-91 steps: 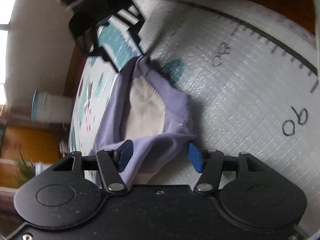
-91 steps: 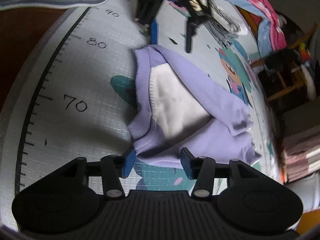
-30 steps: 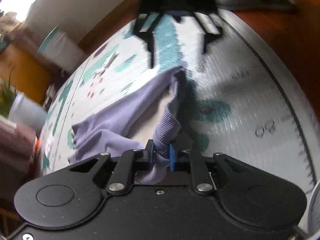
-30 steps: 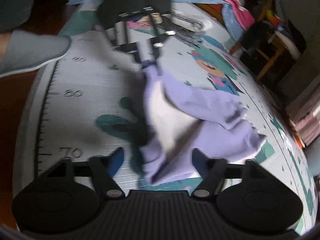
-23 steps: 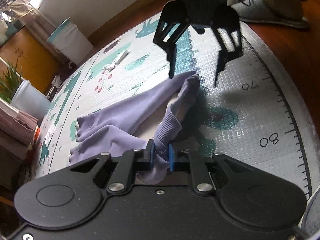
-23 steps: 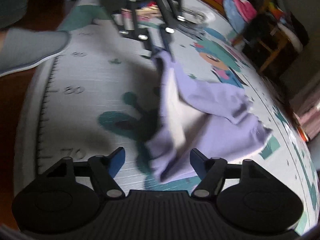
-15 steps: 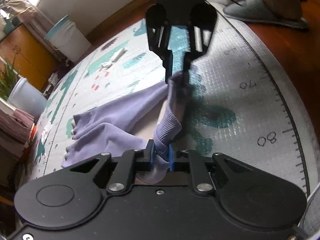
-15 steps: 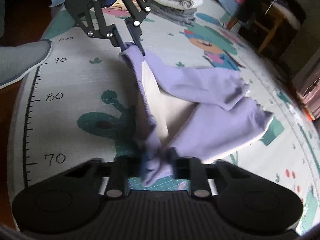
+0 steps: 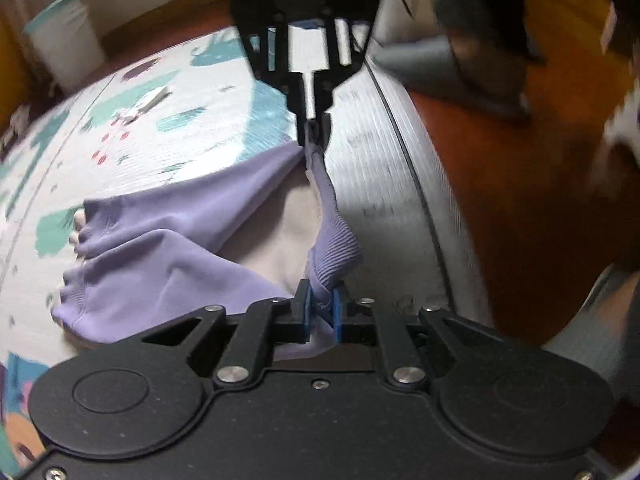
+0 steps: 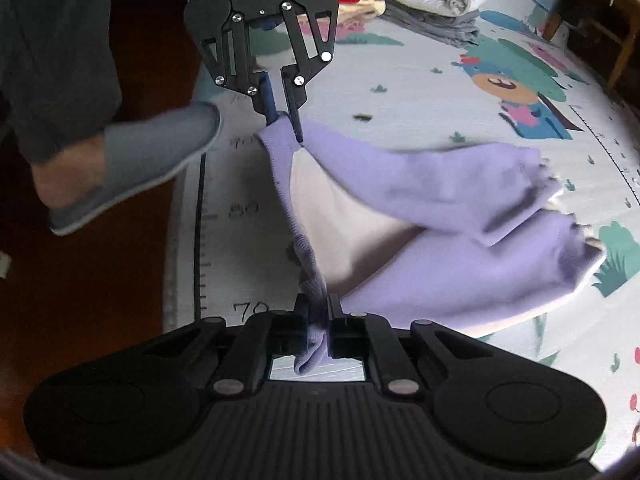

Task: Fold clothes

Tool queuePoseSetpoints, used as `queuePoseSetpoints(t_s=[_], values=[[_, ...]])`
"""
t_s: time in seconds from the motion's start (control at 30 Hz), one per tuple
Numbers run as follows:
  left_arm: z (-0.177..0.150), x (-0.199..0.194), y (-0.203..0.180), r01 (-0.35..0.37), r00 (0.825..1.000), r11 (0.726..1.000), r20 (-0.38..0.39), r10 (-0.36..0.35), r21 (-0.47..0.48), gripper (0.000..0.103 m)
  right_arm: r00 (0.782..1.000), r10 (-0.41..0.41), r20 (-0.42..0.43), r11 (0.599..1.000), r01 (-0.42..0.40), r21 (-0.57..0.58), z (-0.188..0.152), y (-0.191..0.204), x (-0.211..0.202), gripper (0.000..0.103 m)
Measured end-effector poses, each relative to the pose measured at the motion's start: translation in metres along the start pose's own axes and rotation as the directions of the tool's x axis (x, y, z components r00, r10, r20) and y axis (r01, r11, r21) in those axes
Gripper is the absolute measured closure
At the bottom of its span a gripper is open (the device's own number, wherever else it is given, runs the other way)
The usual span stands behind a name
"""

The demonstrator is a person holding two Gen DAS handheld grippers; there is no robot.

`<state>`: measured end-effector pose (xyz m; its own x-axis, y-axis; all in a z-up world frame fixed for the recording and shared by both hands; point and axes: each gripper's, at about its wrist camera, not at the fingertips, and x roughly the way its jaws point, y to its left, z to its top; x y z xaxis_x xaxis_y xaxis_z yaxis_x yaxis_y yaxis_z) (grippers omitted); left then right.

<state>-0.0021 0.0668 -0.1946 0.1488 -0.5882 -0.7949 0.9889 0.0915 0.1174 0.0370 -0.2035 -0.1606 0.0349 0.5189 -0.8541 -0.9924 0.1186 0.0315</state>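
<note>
A lilac sweatshirt (image 9: 160,240) with a cream panel lies partly on the play mat, its two sleeves trailing away from the ribbed hem. My left gripper (image 9: 320,304) pinches one end of the hem, jaws still closing on the fabric. My right gripper (image 10: 318,312) pinches the other end, its jaws also closing on cloth. The hem hangs stretched between them, lifted off the mat. Across the sweatshirt (image 10: 440,220), the right wrist view shows the left gripper (image 10: 284,120). The left wrist view shows the right gripper (image 9: 314,128).
A printed play mat (image 10: 420,92) with a ruler strip along its edge covers the wooden floor (image 9: 520,184). A person's foot in a grey slipper (image 10: 140,160) stands beside the hem. Folded clothes (image 10: 432,8) are stacked at the far end. A white bin (image 9: 60,44) stands by the wall.
The right gripper's jaws went from wide open to closed on the hem. Both grippers rose, lifting the hem off the mat and pulling it taut. The slippered foot came closer.
</note>
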Motion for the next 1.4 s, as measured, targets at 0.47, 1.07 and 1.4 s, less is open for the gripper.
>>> queuePoseSetpoints(t_s=[0.47,1.07,1.4], values=[[0.005,-0.028,0.185,-0.079,0.986,0.926,0.109,0.128,-0.368,0.094,0.982,-0.167,0.091,0.962,0.142,0.234,0.035,-0.176,-0.036,0.093],[-0.059,0.031,0.299,-0.047,0.992,0.694,0.048,0.116,-0.719,0.094,0.977,-0.205,0.059,0.851,0.149,0.504,0.022,-0.294,0.047,0.093],[-0.089,0.011,0.293,-0.210,0.918,0.391,-0.043,0.394,-0.896,0.073,0.895,-0.436,0.100,0.697,0.265,0.666,0.002,-0.287,0.038,0.069]])
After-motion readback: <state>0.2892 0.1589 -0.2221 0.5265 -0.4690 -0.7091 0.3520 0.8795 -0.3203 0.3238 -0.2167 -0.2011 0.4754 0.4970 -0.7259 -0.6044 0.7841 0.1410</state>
